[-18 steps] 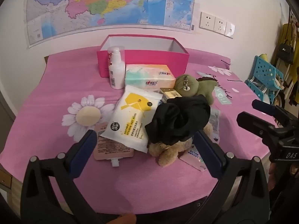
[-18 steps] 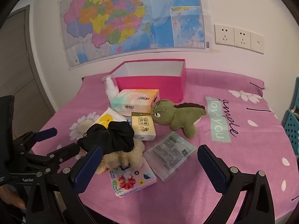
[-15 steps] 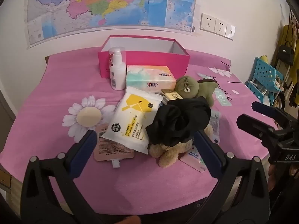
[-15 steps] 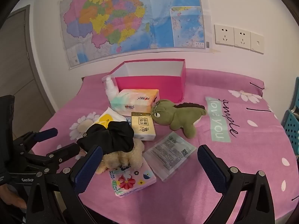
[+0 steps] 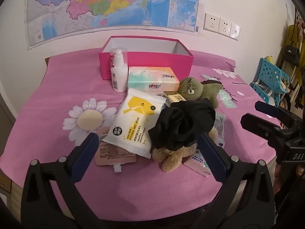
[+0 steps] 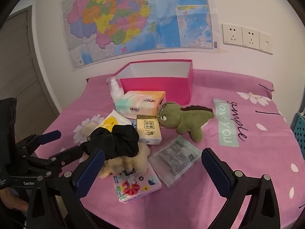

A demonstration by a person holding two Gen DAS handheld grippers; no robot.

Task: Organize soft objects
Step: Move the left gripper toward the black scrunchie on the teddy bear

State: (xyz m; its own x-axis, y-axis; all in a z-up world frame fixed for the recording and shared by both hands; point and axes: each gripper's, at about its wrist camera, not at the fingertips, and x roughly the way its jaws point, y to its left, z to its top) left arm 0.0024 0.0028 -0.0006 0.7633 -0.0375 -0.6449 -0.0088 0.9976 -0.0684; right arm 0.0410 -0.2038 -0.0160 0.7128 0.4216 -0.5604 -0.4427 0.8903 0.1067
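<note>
Hardly anything has shifted; both views creep slightly closer. The crumpled black fabric scrunchie (image 5: 183, 122) lies atop the tan plush bear (image 5: 171, 154), near the open pink cardboard box (image 5: 146, 61). Left gripper (image 5: 148, 148) and right gripper (image 6: 152, 164) gape wide, empty. A grab may snag both.

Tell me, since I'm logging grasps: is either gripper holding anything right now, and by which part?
Nothing is held. The left gripper and right gripper are both open and hover short of the pile; the black scrunchie lies untouched on the tan plush.
</note>
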